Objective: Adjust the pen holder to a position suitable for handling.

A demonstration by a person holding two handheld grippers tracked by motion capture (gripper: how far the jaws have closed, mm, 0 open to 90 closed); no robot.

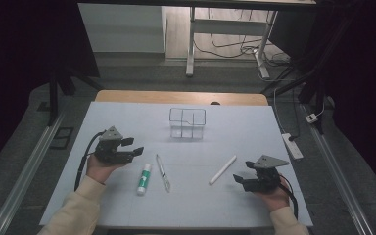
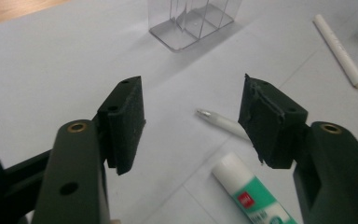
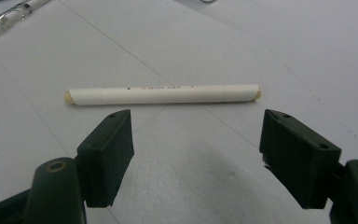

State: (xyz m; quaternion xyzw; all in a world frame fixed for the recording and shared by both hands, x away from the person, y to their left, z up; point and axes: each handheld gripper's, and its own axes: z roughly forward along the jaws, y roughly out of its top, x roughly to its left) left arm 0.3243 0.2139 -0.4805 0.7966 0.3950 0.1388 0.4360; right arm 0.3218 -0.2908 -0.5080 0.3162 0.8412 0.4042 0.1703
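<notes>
White paper covers the worktop (image 1: 127,122) as we hold both grippers with jaws spread wide, gripping nothing: our right gripper (image 3: 196,154) just short of the white marker (image 3: 163,94), our left gripper (image 2: 191,121) farther off, beside the glue stick (image 2: 254,196).

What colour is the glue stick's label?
Green and white on the glue stick, clearest in the left gripper view.

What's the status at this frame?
Left gripper and right gripper open, empty. White pen flat ahead of right gripper, untouched. Nothing between them.

Glue stick (image 1: 144,178) beside clear pen (image 1: 163,172)
</notes>
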